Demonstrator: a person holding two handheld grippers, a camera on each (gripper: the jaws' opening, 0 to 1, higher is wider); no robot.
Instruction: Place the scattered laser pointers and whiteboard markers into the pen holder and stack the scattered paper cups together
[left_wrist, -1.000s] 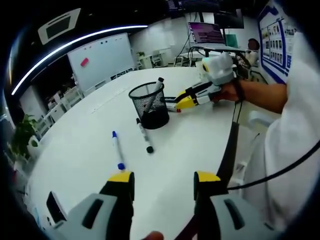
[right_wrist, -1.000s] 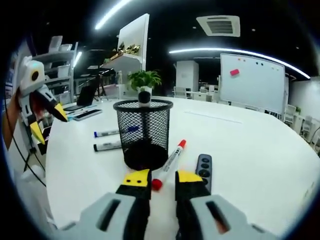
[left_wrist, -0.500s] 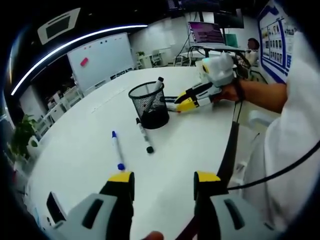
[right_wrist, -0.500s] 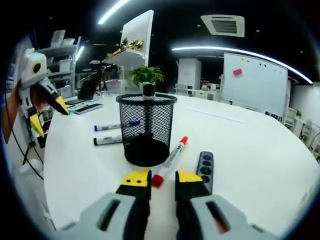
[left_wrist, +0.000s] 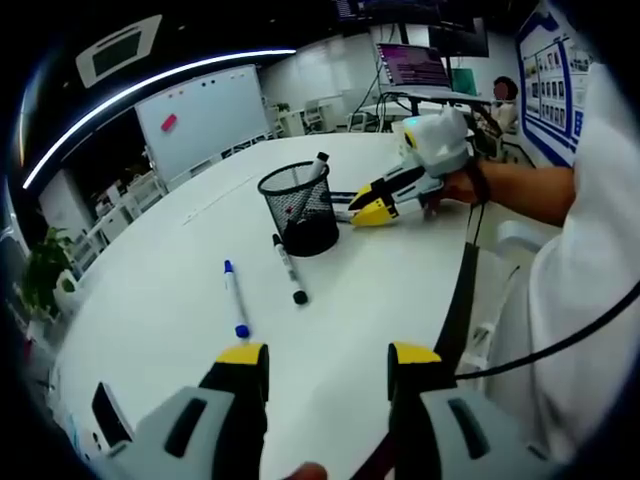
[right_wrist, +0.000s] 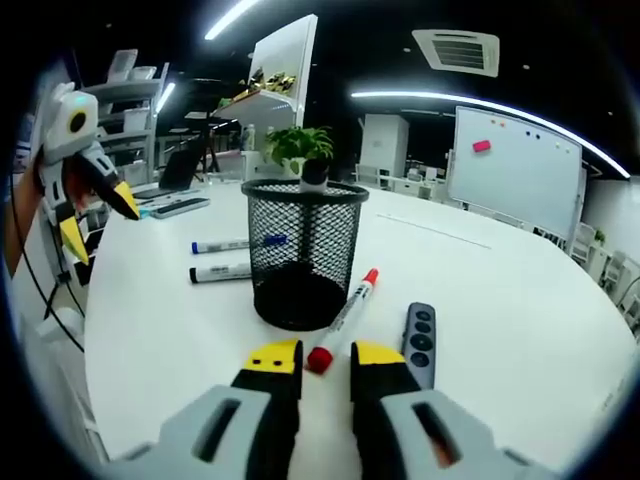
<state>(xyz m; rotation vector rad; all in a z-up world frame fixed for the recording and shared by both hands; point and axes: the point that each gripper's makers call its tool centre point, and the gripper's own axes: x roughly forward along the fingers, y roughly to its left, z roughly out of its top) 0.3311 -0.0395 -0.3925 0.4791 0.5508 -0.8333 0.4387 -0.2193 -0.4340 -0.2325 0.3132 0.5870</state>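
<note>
A black mesh pen holder (left_wrist: 298, 205) (right_wrist: 303, 255) stands on the white table (left_wrist: 150, 320) with one marker (left_wrist: 318, 163) leaning out of it. In the left gripper view, a black marker (left_wrist: 288, 268) and a blue marker (left_wrist: 234, 298) lie between the holder and my left gripper (left_wrist: 328, 358), which is open and holds nothing. My right gripper (right_wrist: 325, 358) is open, low over the table, with the red cap end of a red marker (right_wrist: 345, 318) lying between its jaw tips. A dark laser pointer (right_wrist: 420, 342) lies just right of that marker.
A blue marker (right_wrist: 235, 244) and a black marker (right_wrist: 222, 272) lie left of the holder in the right gripper view, with the left gripper (right_wrist: 80, 180) raised beyond them. A dark phone (left_wrist: 105, 412) lies near my left jaw. A potted plant (right_wrist: 305, 145) stands behind the holder.
The right gripper has crept forward toward the holder, so the red marker's cap sits further in between its jaws. The left gripper and the markers on the table have not moved.
</note>
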